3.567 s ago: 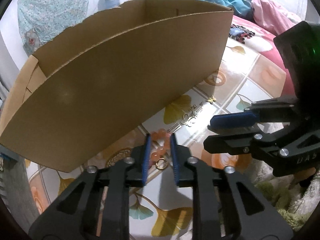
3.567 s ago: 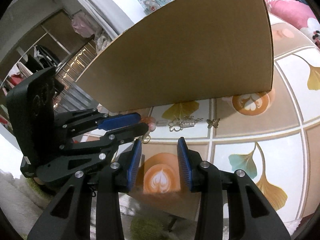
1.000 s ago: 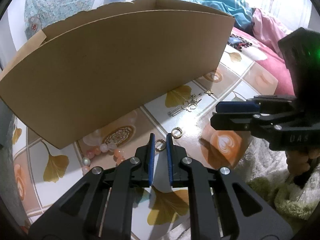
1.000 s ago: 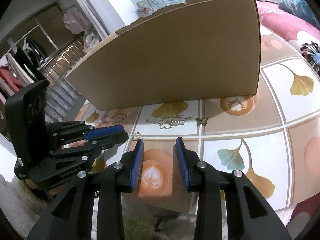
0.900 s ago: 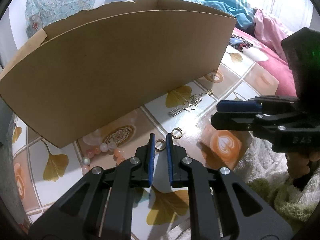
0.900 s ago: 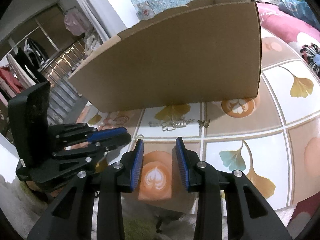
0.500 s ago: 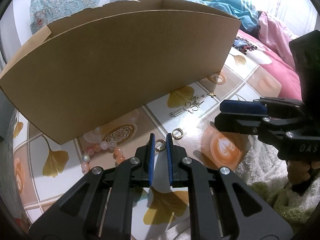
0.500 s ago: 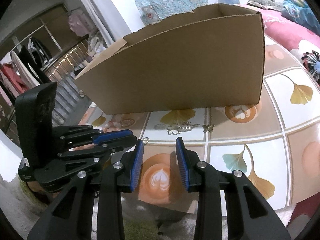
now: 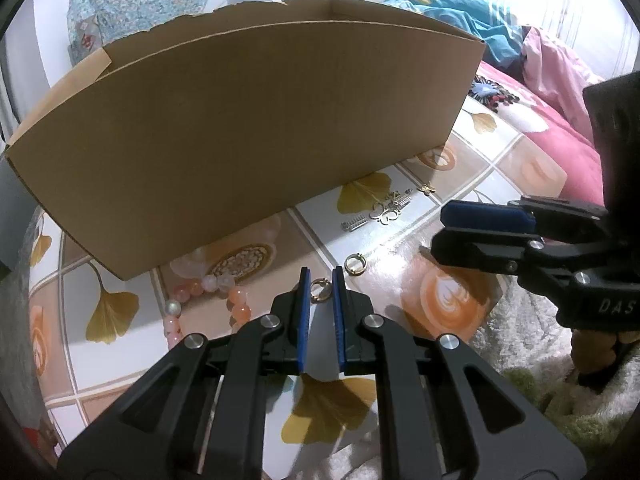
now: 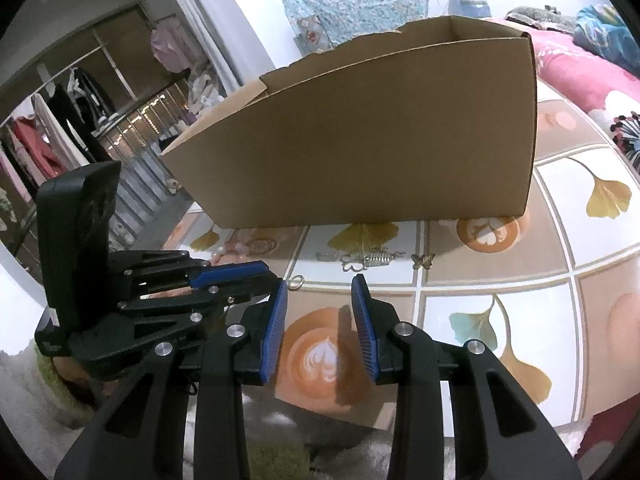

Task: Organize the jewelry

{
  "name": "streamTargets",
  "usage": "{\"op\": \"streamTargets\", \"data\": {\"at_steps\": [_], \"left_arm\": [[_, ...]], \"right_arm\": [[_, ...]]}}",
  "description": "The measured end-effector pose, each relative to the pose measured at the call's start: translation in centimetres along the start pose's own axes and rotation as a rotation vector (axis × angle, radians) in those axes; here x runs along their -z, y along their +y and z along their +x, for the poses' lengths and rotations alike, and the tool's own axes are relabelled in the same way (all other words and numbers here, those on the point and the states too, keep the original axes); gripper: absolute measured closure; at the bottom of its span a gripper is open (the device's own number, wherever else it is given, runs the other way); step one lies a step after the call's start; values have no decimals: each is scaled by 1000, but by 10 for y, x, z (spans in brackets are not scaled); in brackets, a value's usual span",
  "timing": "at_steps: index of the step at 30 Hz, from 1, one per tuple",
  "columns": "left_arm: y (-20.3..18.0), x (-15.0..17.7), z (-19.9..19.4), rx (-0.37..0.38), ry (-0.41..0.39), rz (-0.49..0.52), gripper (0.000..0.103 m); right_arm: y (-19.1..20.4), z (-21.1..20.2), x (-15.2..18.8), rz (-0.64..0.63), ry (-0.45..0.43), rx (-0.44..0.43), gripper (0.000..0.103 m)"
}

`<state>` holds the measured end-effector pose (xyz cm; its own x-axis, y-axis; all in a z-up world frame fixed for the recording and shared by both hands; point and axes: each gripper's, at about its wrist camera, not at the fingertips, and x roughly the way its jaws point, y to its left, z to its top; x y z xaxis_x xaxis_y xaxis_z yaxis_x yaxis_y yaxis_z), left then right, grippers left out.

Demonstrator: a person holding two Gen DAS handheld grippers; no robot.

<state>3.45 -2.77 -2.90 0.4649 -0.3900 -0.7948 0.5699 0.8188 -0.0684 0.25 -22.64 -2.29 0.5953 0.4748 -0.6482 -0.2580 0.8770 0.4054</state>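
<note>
We count two small gold hoop earrings on the patterned tablecloth. One hoop earring sits between the blue pads of the left gripper, whose jaws have just been closing and now pinch that hoop at their tips. The second hoop earring lies flat just beyond and to the right of those tips, apart from them. In the right wrist view we see only one hoop, just past the left gripper.

Further out we find one silver clover hair clip with a loose comb piece just beside it, and one small gold butterfly charm near its far end. One pink bead bracelet lies left of the held hoop, partly behind the left finger.

One open cardboard box stands behind all of this; its near wall rises right behind the bracelet. The strip of cloth between the box wall and the near table edge is narrow.

The right gripper hovers over a latte-art print by the near table edge, its jaws apart with nothing between them. The two grippers sit close together, tips nearly meeting beside the second hoop, while the cloth to the right of the butterfly lies open
</note>
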Motion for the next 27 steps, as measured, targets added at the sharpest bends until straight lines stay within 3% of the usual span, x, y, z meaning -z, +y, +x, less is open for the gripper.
{"op": "streamTargets", "data": {"at_steps": [11,21,27], "left_arm": [[15,8,-15,72,-11,-88,103],[16,12,-9,80,30,-132,84],[15,7,-3,84,13,-120,84]], "right_arm": [[6,4,-1,-82,23,-2,70],[17,14,-4,-157,64,25,70],[17,12,-5,-164,58,52,70]]}}
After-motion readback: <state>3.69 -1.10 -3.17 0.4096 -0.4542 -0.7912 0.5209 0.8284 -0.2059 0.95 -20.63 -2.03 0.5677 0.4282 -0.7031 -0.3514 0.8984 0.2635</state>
